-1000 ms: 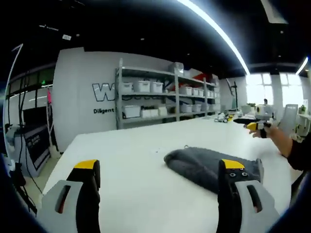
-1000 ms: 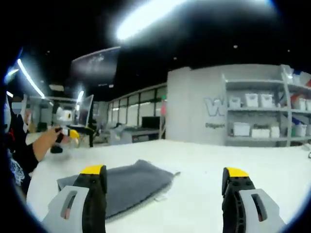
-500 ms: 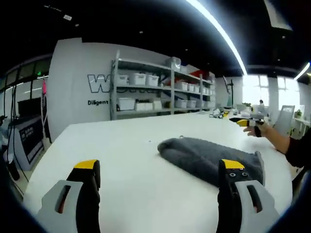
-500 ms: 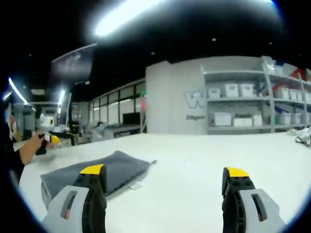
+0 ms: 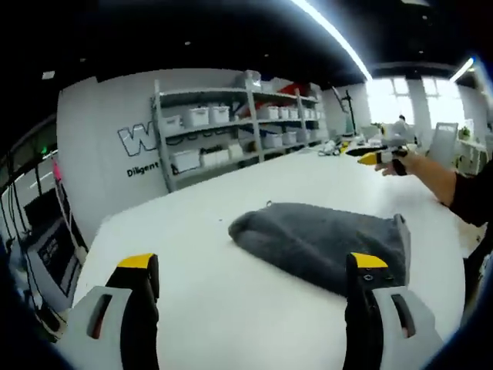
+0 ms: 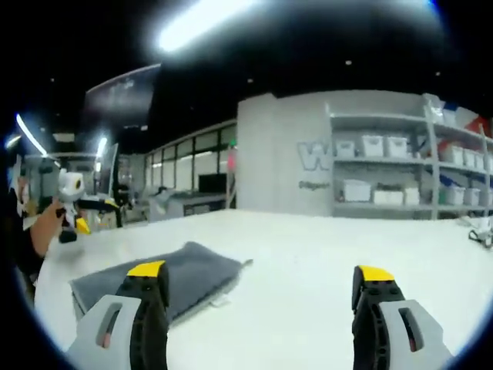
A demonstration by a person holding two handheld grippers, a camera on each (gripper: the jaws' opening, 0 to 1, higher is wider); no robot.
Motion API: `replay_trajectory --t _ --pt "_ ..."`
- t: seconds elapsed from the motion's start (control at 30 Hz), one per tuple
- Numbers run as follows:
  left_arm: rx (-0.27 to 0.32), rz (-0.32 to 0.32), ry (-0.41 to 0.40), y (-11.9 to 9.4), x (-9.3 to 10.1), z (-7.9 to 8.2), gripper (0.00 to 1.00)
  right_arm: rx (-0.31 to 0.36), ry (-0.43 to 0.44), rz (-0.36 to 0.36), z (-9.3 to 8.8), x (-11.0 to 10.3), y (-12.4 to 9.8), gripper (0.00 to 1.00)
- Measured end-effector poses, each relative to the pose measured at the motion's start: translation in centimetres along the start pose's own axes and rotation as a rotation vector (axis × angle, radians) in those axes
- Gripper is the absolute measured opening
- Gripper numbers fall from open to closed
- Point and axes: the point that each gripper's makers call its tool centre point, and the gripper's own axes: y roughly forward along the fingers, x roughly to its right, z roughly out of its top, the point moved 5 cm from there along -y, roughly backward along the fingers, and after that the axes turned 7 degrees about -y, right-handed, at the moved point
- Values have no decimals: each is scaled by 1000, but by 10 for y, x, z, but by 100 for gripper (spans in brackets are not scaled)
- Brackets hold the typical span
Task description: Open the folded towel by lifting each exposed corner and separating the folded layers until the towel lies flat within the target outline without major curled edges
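A folded dark grey towel (image 5: 316, 239) lies on the white table (image 5: 231, 308), ahead and right of my left gripper (image 5: 250, 270), which is open with nothing between its jaws. In the right gripper view the same towel (image 6: 146, 274) lies at lower left, partly behind the left jaw of my right gripper (image 6: 262, 277), also open and holding nothing. Both grippers hover above the table short of the towel. The right gripper (image 5: 373, 156) shows far right in the left gripper view, held by a hand. The left gripper (image 6: 73, 220) shows at far left in the right gripper view.
Metal shelving (image 5: 231, 131) with white bins stands against the far wall beyond the table, also seen as shelving (image 6: 400, 173) in the right gripper view. Small items (image 5: 331, 146) sit at the table's far end. A person's sleeve (image 5: 470, 196) reaches in at right.
Both cameras have shifted. In the left gripper view the towel now looks larger and closer. The other hand's gripper has moved slightly in each view. The towel itself lies as before.
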Motion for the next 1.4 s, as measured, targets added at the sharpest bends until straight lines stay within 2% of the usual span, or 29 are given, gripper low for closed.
replay_trajectory --t 0.07,0.13,0.17,0.27,0.33,0.47,0.57,0.6,0.63,0.67,0.7,0.73,0.8,0.83,0.9,0.97,1.07,1.13,1.17,1.2,1.23,1.27,1.3,1.4 --pt "0 -8 20 -3 9 7 100 11 -32 -3 15 1 -2 100" --pt "5 -15 27 -7 14 12 100 4 -42 15 22 0 -1 100" --pt "18 -18 39 -10 19 17 100 -19 -35 32 26 3 2 99" --pt "20 -12 53 -16 27 24 100 -85 -28 164 29 -4 9 99" --pt "20 0 66 -19 32 28 100 -70 -55 202 37 -3 13 98" --pt "2 -6 101 -21 46 34 100 -35 -45 207 58 15 16 99" --pt "3 -9 136 -20 57 41 100 -31 -40 228 60 31 19 99" --pt "6 -11 139 -19 58 43 100 -36 -22 218 58 39 20 99" --pt "12 -18 137 -17 60 45 100 -64 53 112 52 60 22 98" --pt "16 -24 132 -16 62 46 100 -58 95 20 51 77 22 94" --pt "21 -28 130 -15 64 47 100 -34 113 -34 53 85 22 91" --pt "23 -34 128 -14 67 48 100 -19 149 -131 53 99 18 90" --pt "27 -48 129 -14 70 47 100 32 161 -171 60 104 10 94" --pt "21 -58 120 -13 72 46 100 46 174 -185 66 104 7 95" --pt "-11 -61 123 -11 76 41 100 40 90 -181 81 99 5 92" --pt "-54 -73 161 -11 81 35 100 46 5 -171 96 89 7 90" --pt "-65 -79 171 -6 92 33 100 1 -116 -65 110 61 24 94" --pt "-69 -89 177 -4 99 35 100 -13 -195 -26 116 47 38 93" --pt "-70 -91 178 -4 101 35 100 -17 -201 -17 116 45 40 93" --pt "-75 -106 192 -3 108 37 100 -44 -228 37 114 30 54 93" --pt "-76 -108 195 -3 109 38 100 -46 -236 49 113 27 56 93" --pt "-78 -112 205 -1 112 40 100 -57 -258 98 110 16 63 93" --pt "-78 -114 211 0 114 42 100 -68 -258 145 105 5 69 93" --pt "-86 -117 221 4 119 45 100 -89 -241 214 95 -5 83 91"
